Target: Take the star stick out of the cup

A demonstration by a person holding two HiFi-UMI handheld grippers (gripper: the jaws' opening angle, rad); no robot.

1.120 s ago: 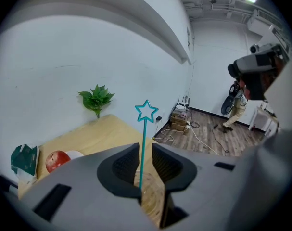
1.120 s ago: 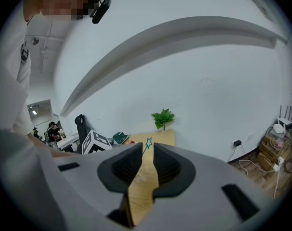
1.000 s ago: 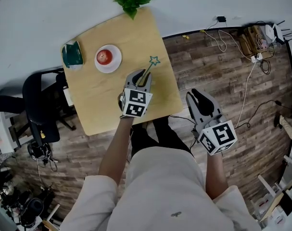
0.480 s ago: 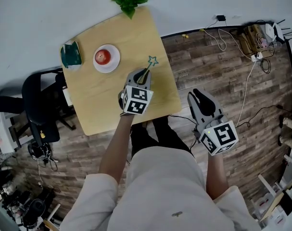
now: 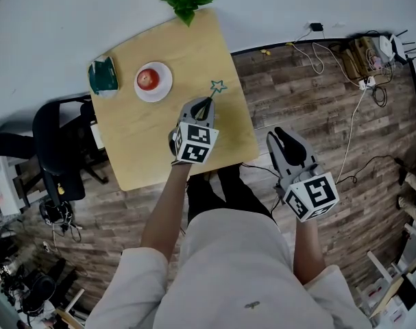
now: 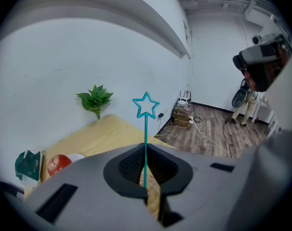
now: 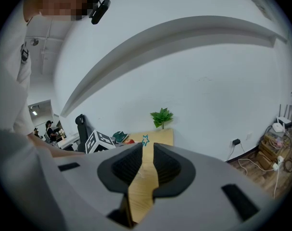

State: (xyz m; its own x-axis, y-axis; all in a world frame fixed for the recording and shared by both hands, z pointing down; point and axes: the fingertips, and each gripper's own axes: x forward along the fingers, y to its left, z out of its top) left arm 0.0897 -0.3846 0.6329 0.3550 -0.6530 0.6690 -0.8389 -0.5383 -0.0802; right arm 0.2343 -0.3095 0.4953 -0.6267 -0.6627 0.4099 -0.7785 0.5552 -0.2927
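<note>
Two grippers are in view, but only the left gripper (image 5: 203, 107) bears on the task. Its jaws are closed onto the thin shaft of the star stick (image 5: 214, 91), which passes straight between the pads in the left gripper view (image 6: 146, 143). The stick's long axis runs upward and away from the jaws. Its teal star stands free above them and, in the head view, leans toward the far right edge of the wooden table (image 5: 146, 142).

The cup itself is hidden beneath this gripper, so how much shaft remains inside cannot be told. The right gripper (image 5: 282, 134) hangs well apart to the right, off the table and over the floor. Its jaws (image 7: 145, 160) are parted by a narrow gap with nothing between them.

Judged from this layout, the next move is a draw along the shaft's own axis, upward, since any sideways pull could drag the unseen cup.
</note>
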